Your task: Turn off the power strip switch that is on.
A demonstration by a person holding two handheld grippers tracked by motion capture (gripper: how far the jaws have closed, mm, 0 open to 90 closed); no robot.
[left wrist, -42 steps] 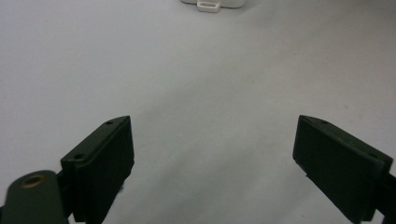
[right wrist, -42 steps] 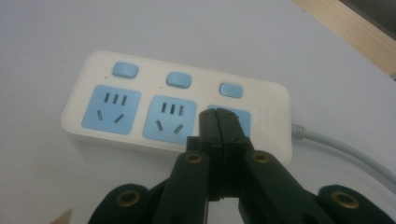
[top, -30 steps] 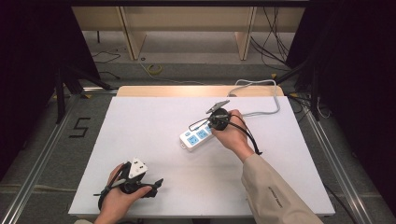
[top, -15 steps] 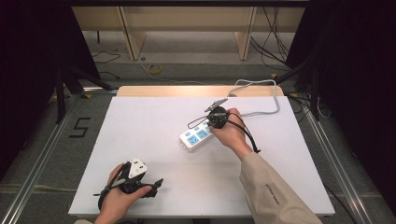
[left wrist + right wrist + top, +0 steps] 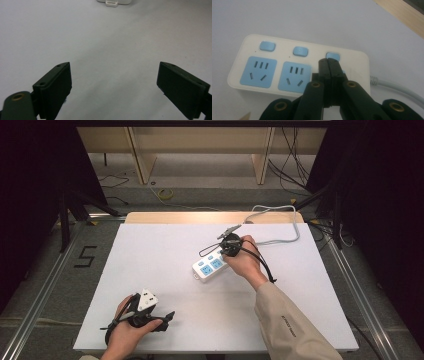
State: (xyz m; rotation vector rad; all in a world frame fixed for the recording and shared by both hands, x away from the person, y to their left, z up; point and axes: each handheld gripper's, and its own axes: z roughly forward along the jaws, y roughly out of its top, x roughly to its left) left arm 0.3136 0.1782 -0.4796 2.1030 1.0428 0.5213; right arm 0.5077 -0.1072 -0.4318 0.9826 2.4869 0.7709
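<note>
Power strip (image 5: 297, 72) mid-counter: closed right gripper (image 5: 329, 62) at its third switch (image 5: 332, 56); left gripper (image 5: 113, 82) idle, jaws wide.

A white power strip (image 5: 210, 268) lies flat on the table, set at a slant near the middle. It carries pale blue sockets with a row of blue buttons (image 5: 300, 51) beside them, and its grey cord (image 5: 280, 231) curves away toward the far edge.
</note>
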